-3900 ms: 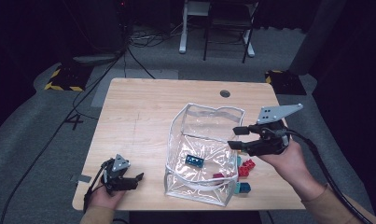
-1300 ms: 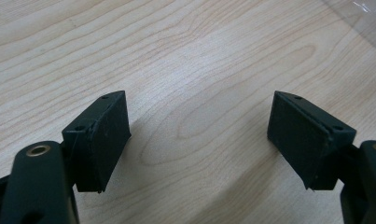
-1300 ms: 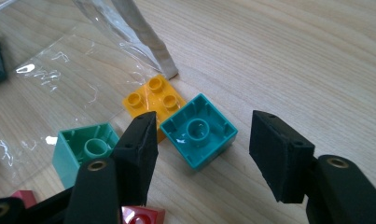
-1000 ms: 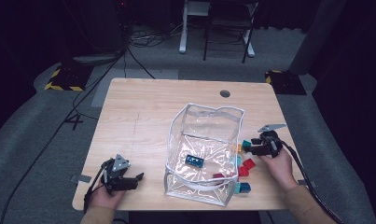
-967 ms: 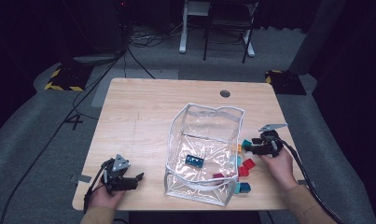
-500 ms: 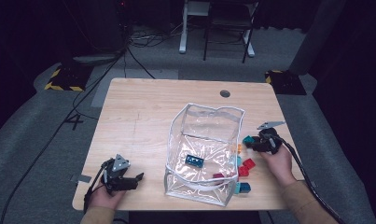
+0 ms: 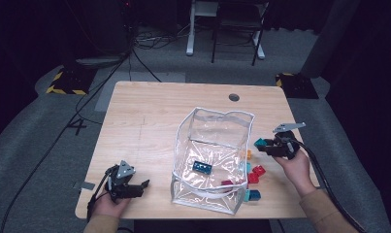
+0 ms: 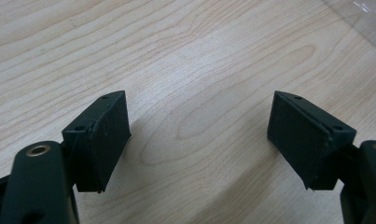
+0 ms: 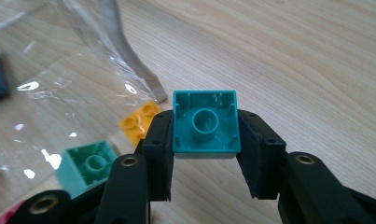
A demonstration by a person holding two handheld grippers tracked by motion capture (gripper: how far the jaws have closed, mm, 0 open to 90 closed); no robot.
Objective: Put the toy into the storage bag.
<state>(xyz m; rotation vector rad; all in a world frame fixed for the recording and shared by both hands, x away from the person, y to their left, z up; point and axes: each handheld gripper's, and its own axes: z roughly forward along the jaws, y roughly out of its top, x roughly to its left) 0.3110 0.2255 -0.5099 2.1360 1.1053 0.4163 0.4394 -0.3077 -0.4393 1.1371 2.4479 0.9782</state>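
A clear plastic bag (image 7: 222, 117) stands open in the middle of the wooden table (image 7: 149, 111). To its right, just above the table, my right gripper (image 7: 266, 146) is shut on a teal brick (image 7: 259, 142). Its jaws have just closed on that brick. In the right gripper view the teal brick (image 9: 204, 123) sits hollow side up between the pads of the right gripper (image 9: 205, 140). My left gripper (image 7: 142, 187) rests at the table's front left, open. In the left gripper view the left gripper (image 8: 199, 135) has only bare wood between its jaws.
Loose bricks lie right of the bag: red ones (image 7: 256, 174), a blue one (image 7: 253, 195), an orange one (image 9: 140, 121) and a light green one (image 9: 87, 165). A dark blue brick (image 7: 202, 167) lies inside the bag. A round cable hole (image 7: 234, 97) is at the back.
The right gripper came down from over the bag to the bricks beside it, closed on the teal brick and has lifted it slightly. The left gripper has stayed put.
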